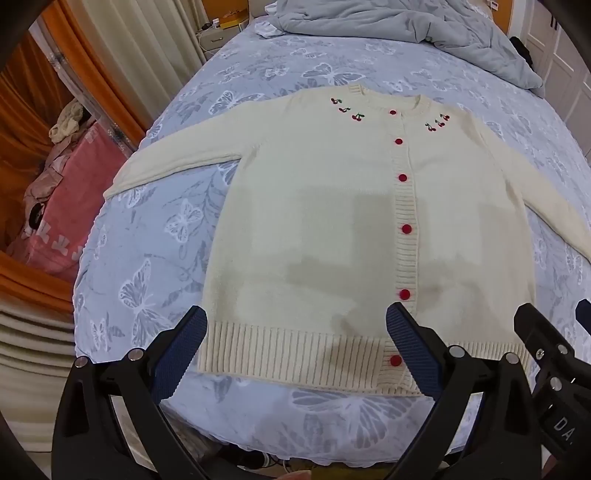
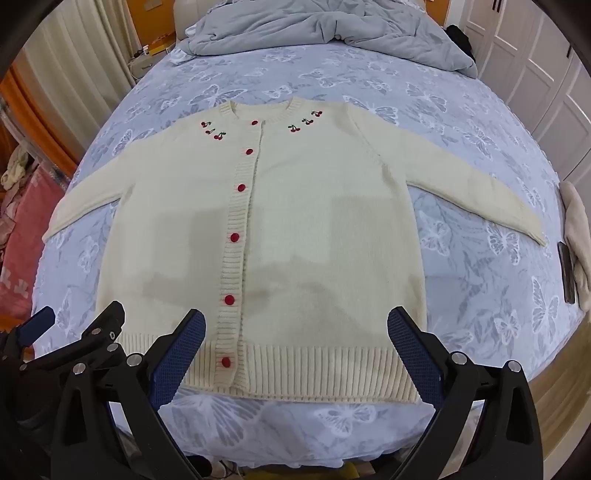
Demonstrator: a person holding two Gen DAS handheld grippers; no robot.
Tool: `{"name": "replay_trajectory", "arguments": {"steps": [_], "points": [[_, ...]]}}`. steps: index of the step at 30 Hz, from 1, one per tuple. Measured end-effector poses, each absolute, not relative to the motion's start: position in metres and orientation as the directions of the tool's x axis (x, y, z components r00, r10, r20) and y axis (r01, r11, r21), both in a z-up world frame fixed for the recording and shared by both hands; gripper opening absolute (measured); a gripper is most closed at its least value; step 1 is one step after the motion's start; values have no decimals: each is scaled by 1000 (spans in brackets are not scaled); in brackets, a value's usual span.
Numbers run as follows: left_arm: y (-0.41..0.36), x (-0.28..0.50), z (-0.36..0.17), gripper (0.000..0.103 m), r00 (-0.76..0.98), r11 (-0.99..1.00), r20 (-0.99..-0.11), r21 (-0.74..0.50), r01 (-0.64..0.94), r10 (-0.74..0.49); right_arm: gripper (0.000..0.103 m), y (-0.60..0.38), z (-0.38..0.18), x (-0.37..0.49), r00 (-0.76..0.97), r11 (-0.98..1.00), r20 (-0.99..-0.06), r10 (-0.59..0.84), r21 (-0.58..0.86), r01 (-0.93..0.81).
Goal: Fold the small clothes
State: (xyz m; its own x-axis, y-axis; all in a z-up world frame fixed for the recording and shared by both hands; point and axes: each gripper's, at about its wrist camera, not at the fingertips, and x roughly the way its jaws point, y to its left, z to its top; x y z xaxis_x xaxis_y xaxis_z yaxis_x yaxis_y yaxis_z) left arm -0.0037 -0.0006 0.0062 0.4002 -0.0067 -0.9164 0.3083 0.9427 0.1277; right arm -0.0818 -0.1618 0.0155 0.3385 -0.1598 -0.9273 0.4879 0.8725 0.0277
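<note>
A cream knit cardigan (image 1: 317, 221) with red buttons and cherry embroidery lies flat and buttoned on the bed, sleeves spread out to both sides; it also shows in the right wrist view (image 2: 314, 229). My left gripper (image 1: 295, 325) is open and empty, hovering above the ribbed hem on the cardigan's left half. My right gripper (image 2: 295, 325) is open and empty above the hem on the right half. The right gripper's edge (image 1: 546, 343) shows at the right of the left wrist view; the left gripper (image 2: 74, 339) shows at the left of the right wrist view.
The bed has a blue butterfly-print sheet (image 2: 461, 122). A crumpled grey duvet (image 2: 332, 29) lies at the head. A pink bundle (image 1: 62, 206) stands left of the bed. A cream cloth and a dark flat object (image 2: 569, 266) lie at the bed's right edge. White wardrobe doors (image 2: 535, 74) stand on the right.
</note>
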Motion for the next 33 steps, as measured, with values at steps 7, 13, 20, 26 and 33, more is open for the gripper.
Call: {"name": "replay_trajectory", "arguments": {"steps": [7,13,20,26,33], "points": [[5,-4,5,95,394,946,-919,121,301,-8,98,-154,19,-83,341,877,-925,-168,18,480],[7,-5,6,95,397,947,-918,121,299,-8,98,-153,21,-86,343,875,-925,-163,25,484],[5,-7,8,95,401,944,-916,126,306,-8,98,-154,21,-90,345,875,-926,-155,33,484],[3,-11,11,95,408,943,-913,126,308,-11,98,-154,22,-94,351,874,-922,-162,32,485],[2,-15,14,95,418,942,-909,130,310,-12,98,-154,27,-96,361,875,-919,-158,39,483]]}}
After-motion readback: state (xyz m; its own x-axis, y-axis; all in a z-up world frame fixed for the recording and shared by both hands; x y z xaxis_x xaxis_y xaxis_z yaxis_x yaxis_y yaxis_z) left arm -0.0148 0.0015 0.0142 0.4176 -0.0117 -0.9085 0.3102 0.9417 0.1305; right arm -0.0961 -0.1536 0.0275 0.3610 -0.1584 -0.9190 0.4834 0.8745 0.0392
